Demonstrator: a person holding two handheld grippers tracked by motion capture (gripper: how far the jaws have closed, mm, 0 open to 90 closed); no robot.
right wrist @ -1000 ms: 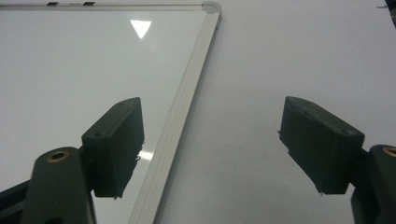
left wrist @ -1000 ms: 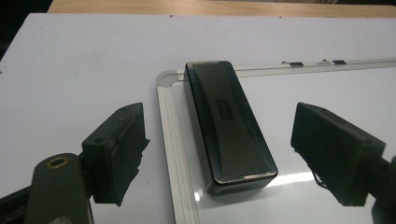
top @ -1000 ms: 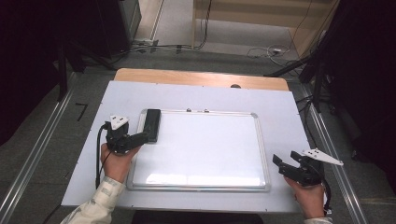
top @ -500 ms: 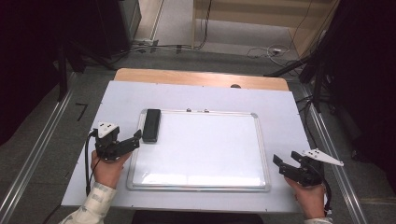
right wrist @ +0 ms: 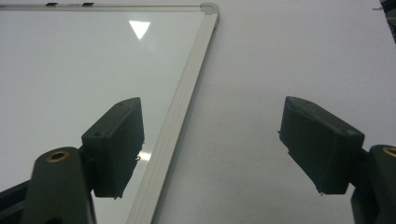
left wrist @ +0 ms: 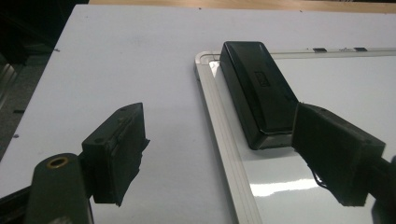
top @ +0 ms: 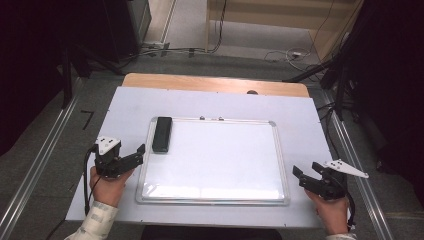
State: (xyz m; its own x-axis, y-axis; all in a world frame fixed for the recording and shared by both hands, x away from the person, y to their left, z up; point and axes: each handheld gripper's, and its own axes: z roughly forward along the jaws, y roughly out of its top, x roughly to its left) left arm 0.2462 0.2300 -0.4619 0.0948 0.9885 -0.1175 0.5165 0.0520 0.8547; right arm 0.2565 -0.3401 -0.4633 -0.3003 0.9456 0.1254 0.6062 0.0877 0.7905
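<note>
Drawn back off the eraser (top: 162, 134) since 1 second ago, the left gripper (top: 136, 155) hangs wide and empty beside the whiteboard (top: 215, 160)'s left edge. Eraser lies ahead on that board's far-left corner, lengthwise away; right gripper (top: 302, 176), also wide, sits well apart.

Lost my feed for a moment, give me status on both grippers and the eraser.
Left gripper open, empty. Right gripper open, empty. Black rectangular eraser lies on white aluminium-framed whiteboard, untouched. Nothing in the way.
</note>
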